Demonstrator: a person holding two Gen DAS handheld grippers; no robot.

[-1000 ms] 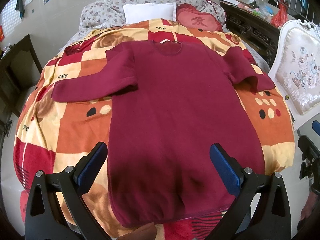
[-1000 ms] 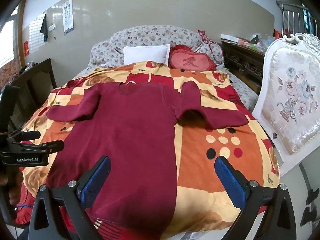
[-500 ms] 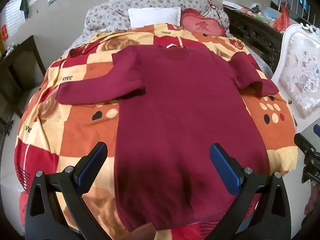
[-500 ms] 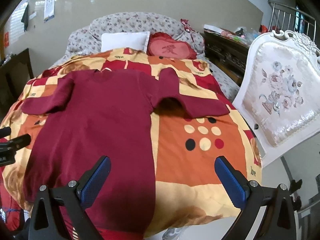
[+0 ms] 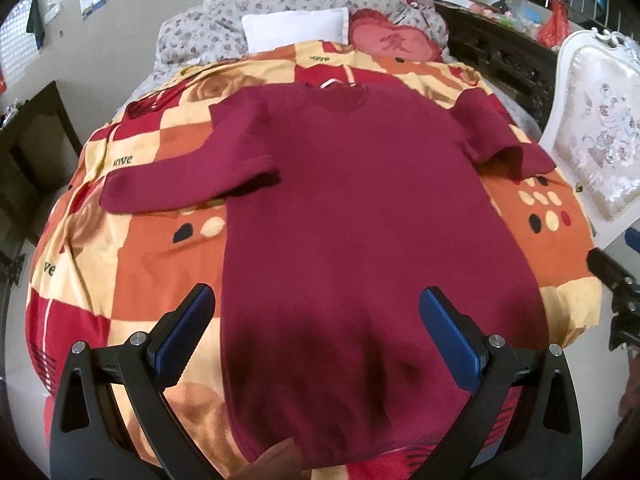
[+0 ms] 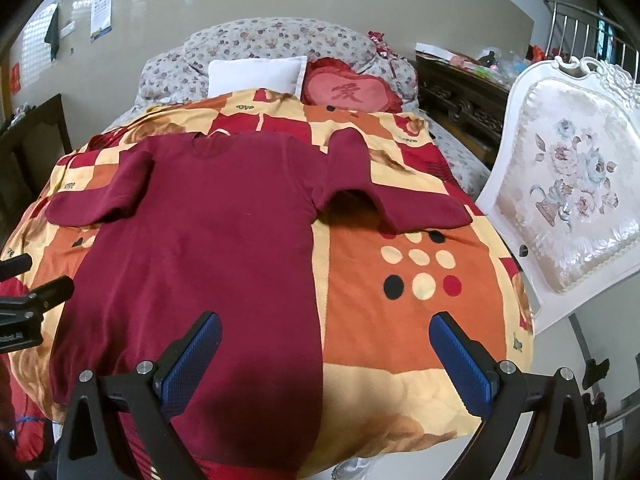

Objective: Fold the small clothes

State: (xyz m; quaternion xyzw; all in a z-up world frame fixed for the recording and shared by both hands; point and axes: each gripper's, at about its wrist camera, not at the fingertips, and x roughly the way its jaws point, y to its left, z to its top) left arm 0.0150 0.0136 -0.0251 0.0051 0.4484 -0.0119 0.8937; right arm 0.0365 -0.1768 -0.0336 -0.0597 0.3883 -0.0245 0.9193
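A dark red long-sleeved sweater (image 5: 360,216) (image 6: 208,248) lies flat, front up, on the bed with its hem toward me and its neck at the far end. Both sleeves are bent: the left sleeve (image 5: 176,184) points outward left, the right sleeve (image 6: 392,204) folds out to the right. My left gripper (image 5: 316,320) hovers open above the hem, nothing between its blue pads. My right gripper (image 6: 324,344) is open too, over the sweater's right hem edge and the bedspread. Each gripper shows at the edge of the other's view.
The bed carries an orange, red and yellow checked bedspread (image 6: 400,292), with a white pillow (image 6: 256,76) and a red heart cushion (image 6: 348,92) at the head. A white floral chair (image 6: 568,200) stands close on the right. Dark wooden furniture (image 5: 32,148) flanks the bed.
Both cameras have shifted slightly over the last second; the right gripper swung right and back toward centre. The sweater has not moved and both grippers have stayed open.
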